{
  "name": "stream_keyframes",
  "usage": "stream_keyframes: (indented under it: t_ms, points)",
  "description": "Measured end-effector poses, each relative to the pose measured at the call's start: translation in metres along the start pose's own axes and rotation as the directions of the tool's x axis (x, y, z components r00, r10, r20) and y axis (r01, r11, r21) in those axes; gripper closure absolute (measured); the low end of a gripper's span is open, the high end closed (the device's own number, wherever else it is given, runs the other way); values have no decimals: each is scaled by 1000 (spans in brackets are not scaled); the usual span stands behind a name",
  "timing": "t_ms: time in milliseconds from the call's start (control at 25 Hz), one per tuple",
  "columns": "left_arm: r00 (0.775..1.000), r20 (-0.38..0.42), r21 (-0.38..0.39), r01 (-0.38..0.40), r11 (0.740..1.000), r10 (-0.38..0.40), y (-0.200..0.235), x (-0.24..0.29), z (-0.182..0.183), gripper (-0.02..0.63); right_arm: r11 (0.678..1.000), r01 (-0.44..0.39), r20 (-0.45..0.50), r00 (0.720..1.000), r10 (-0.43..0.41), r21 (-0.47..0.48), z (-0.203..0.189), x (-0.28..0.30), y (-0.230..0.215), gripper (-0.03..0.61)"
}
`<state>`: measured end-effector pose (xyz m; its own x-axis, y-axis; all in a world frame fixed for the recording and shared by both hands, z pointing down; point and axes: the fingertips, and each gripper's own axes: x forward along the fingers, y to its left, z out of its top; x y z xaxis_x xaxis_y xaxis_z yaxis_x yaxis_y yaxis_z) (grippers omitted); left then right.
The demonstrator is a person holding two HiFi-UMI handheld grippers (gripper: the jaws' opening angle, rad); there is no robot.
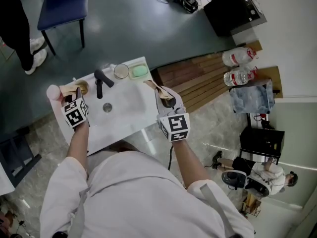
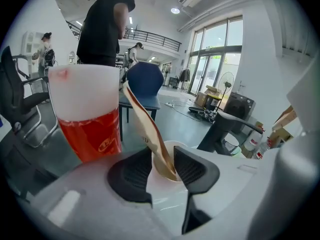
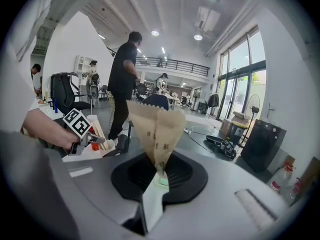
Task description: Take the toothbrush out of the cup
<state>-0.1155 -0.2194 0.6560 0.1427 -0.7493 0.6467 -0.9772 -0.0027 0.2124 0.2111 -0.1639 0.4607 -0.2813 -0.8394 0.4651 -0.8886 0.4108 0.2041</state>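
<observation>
A white cup stands at the sink's back left corner with a tan paper-wrapped toothbrush leaning out of it. My left gripper is at the cup, and the toothbrush runs up between its two black pads, which stand close on either side without clearly pressing. My left gripper also shows from above and, further off, in the right gripper view. My right gripper hovers over the sink's right edge, shut on a second tan paper-wrapped toothbrush that points up out of the jaws.
A red-and-white canister stands just left of the cup. A black faucet rises behind the white basin, with a round glass and green soap at the back. A person in black and a blue chair are beyond.
</observation>
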Motion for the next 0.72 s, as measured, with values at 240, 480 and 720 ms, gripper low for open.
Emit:
stream_keyframes:
  t_ms: [240, 480, 720]
  points:
    - [1000, 12, -7, -15, 1000, 15, 2, 5, 2, 520, 1000, -7, 0, 1000, 7, 0, -2, 3, -2, 554]
    - [999, 44, 34, 18, 999, -19, -7, 5, 10, 560, 1000, -17, -4, 1000, 17, 4, -4, 4, -4, 554]
    - [993, 96, 128, 61, 990, -74, -21, -1, 22, 569, 999, -34, 1, 999, 34, 7, -4, 10, 0, 554]
